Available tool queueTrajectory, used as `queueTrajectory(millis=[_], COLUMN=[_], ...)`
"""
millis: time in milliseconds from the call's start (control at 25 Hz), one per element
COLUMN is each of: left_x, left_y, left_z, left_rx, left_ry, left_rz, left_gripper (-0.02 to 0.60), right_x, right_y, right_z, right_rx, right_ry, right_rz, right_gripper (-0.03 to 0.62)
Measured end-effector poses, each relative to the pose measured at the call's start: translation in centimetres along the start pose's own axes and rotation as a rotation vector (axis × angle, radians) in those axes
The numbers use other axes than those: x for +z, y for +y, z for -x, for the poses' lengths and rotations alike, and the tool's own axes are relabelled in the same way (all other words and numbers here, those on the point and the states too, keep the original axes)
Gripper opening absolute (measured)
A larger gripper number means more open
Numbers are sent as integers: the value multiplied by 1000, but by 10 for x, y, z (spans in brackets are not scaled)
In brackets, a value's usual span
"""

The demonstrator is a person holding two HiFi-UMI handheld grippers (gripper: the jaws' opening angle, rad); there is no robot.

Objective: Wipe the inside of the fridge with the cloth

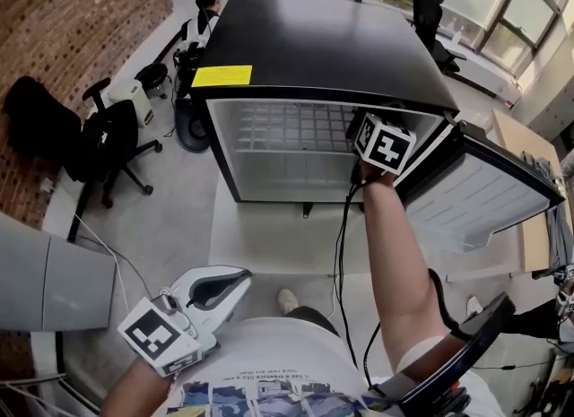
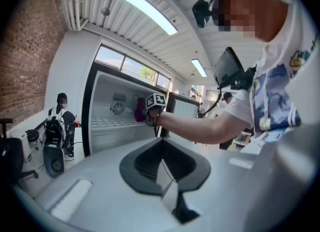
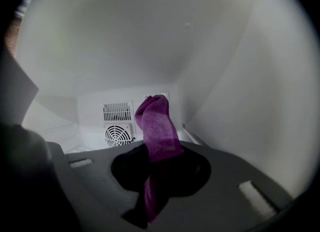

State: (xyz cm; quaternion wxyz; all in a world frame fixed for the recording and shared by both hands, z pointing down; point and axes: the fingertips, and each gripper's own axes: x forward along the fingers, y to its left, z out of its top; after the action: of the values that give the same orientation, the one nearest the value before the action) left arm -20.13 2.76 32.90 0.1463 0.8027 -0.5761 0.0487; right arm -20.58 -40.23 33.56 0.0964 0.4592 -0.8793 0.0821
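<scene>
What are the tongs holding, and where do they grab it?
The right tongs pinch the fuzzy purple cloth by its lower part; the shut left tongs hold nothing.

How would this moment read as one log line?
right gripper: shut on purple cloth, inside fridge | left gripper: shut, empty, held back | fridge door: open

In head view the fridge (image 1: 323,43) hides the cloth (image 3: 156,126).

right gripper (image 3: 151,176) extended forward, fingers pinching the cloth (image 3: 157,124); left gripper (image 1: 231,281) low, fingers together.
</scene>
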Motion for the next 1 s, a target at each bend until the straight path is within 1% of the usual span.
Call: queueTrajectory(millis=[160, 320, 480, 640, 840, 1000], left_x=[3, 1, -5, -11, -19, -24], left_y=[-3, 0, 2, 5, 8, 12], left_z=[-1, 9, 25, 42, 66, 90], left_rx=[-11, 5, 33, 67, 135, 181], left_ry=[-4, -9, -8, -13, -20, -28], left_rz=[-10, -6, 1, 9, 20, 31], left_gripper=[6, 6, 6, 6, 6, 6], right_x=[3, 13, 27, 29, 13, 0], right_y=[3, 26, 76, 128, 188, 223], right_z=[5, 16, 30, 40, 42, 44], right_rx=[10, 72, 175, 284, 425, 476], right_ry=[-6, -37, -72, -78, -41, -12], right_rz=[14, 14, 0, -22, -63, -77], right_gripper=[52, 52, 52, 52, 52, 52])
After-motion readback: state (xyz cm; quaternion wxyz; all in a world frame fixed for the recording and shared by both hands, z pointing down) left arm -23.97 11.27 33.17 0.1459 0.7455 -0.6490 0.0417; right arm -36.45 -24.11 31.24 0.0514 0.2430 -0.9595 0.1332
